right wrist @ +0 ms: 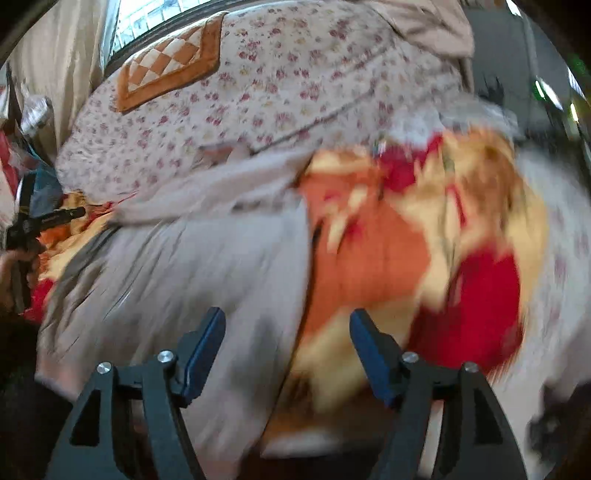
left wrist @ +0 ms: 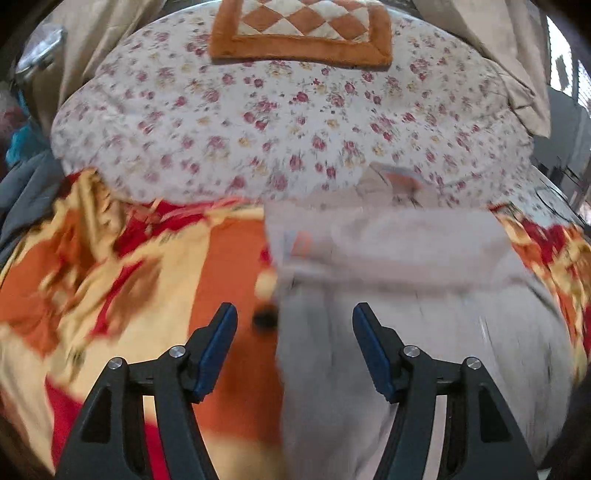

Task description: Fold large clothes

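Blur smears both wrist views, so fine detail of the cloth is lost. A pale grey garment [left wrist: 388, 295] lies spread flat on a bed, resting on a blanket [left wrist: 110, 258] patterned in orange, red and cream. Its far part looks folded over into a band across the garment, with a small orange mark near its collar end; what kind of garment it is cannot be told.

The left hand-held gripper [left wrist: 293, 314] hovers with its blue-padded fingers [left wrist: 218, 347] spread wide, nothing between them. It sits over the garment's left edge: the left finger is above the blanket, the right above the grey cloth. A small dark spot shows on the blanket just beside that edge.

The right hand-held gripper [right wrist: 286, 317] is likewise wide apart and grips nothing. It straddles the garment's [right wrist: 184, 277] right edge, its left finger above grey cloth and its right above the blanket [right wrist: 388, 251].

Beyond the garment lies a white quilt [left wrist: 277, 122] printed with small red flowers, and on its far side an orange-bordered checked cushion [left wrist: 301, 33]. In the right wrist view the other gripper's black body appears at the far left edge, held in a hand [right wrist: 14, 266].
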Demonstrator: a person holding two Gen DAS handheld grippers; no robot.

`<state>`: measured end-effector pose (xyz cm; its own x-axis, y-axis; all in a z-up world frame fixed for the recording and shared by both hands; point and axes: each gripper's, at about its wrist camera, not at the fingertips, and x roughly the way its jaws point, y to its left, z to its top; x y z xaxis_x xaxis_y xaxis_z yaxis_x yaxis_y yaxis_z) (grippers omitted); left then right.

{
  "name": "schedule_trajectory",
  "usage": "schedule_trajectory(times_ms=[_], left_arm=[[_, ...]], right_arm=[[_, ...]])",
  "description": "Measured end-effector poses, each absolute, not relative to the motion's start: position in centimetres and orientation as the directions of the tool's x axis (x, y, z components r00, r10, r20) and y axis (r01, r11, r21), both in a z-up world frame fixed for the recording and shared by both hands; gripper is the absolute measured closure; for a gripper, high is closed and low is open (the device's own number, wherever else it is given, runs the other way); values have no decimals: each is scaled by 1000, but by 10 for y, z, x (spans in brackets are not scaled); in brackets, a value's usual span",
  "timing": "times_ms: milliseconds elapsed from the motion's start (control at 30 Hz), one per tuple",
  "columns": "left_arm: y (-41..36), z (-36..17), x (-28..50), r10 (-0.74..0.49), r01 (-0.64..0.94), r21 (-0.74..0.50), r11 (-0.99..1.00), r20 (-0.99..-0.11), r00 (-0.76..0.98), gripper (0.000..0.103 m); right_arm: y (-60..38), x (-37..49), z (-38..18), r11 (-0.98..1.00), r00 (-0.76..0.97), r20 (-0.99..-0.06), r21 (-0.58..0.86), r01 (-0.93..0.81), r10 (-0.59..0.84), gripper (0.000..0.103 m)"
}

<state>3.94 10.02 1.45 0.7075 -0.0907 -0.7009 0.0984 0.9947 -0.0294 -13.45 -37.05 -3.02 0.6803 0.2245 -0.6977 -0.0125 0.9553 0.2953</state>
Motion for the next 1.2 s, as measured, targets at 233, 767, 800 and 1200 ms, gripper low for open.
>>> schedule_trajectory(times_ms=[233,767,800,1200], left_arm=[[117,-9,-75,-107,100,-55,993,-747,656,49],[70,-55,-122,-309,190,-247,950,-819,483,103],[70,-50,-124,-325,202,-258,945,-809,489,103],[85,49,-143,-445,344,-283,895,-591,673,103]], right_arm=[[-336,-154,-85,919,519,-784,395,-5,340,30],[-318,-162,-59,942,481,-812,313,-119,331,93],[-322,-167,-50,933,499,-791,332,-138,355,93],[-359,-200,59,894,756,-486,330,-304,437,94]])
